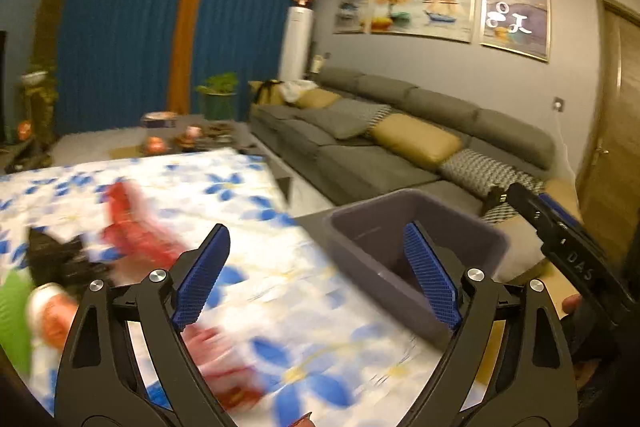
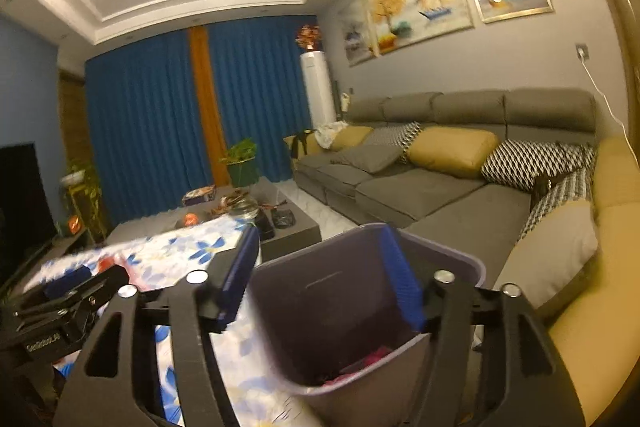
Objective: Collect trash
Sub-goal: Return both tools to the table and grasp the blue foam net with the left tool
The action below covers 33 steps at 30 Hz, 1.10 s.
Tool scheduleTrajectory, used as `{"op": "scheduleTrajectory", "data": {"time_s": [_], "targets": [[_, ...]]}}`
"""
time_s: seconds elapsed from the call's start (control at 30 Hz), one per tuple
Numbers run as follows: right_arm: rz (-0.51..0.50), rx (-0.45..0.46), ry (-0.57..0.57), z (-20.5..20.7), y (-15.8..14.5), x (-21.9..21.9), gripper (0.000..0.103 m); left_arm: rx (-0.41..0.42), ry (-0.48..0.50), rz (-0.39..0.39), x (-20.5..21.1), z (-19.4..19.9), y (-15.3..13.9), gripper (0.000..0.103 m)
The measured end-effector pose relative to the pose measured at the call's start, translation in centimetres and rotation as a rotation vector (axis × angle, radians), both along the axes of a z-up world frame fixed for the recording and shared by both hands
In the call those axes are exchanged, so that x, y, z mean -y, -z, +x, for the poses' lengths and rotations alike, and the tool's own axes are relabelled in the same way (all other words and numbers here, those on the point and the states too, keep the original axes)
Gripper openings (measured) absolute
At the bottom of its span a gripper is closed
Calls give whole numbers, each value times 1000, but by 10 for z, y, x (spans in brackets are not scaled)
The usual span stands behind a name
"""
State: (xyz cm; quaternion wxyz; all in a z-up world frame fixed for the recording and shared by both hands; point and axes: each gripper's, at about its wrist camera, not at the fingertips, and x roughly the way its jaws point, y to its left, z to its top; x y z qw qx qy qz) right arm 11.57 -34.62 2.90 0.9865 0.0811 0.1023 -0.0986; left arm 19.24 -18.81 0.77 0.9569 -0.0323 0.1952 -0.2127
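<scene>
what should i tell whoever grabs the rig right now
Left gripper: open, nothing between its fingers, over the floral tablecloth.
Right gripper: open and empty, over the grey bin.
Bin sits at the table's edge by the sofa; some pink trash is already inside.
Left to collect: red wrappers, a black wrapper, and a can, all blurred, on the cloth.

Grey sofa (image 1: 400, 131) under 3 paintings (image 1: 432, 3), blue curtains (image 1: 120, 39).
</scene>
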Motion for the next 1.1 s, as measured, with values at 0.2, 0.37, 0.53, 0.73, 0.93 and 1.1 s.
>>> {"op": "scheduleTrajectory", "data": {"time_s": [0.2, 0.37, 0.53, 0.73, 0.93, 1.1], "targets": [[-55, -45, -102, -13, 13, -60, 73, 0, -112, 43, -69, -38, 14, 87], [-12, -96, -177, -17, 29, -97, 73, -27, -172, 52, -122, -58, 25, 87], [7, -138, -214, -14, 36, -122, 73, -68, -210, 59, -160, -70, 35, 87], [-22, -158, -230, -15, 37, -150, 73, -115, -171, 71, -168, -69, 50, 87], [-31, -170, -228, -14, 42, -153, 73, -172, -122, 109, -161, -56, 65, 86], [-25, -193, -226, -5, 48, -151, 73, -211, -100, 141, -154, -44, 73, 76]]}}
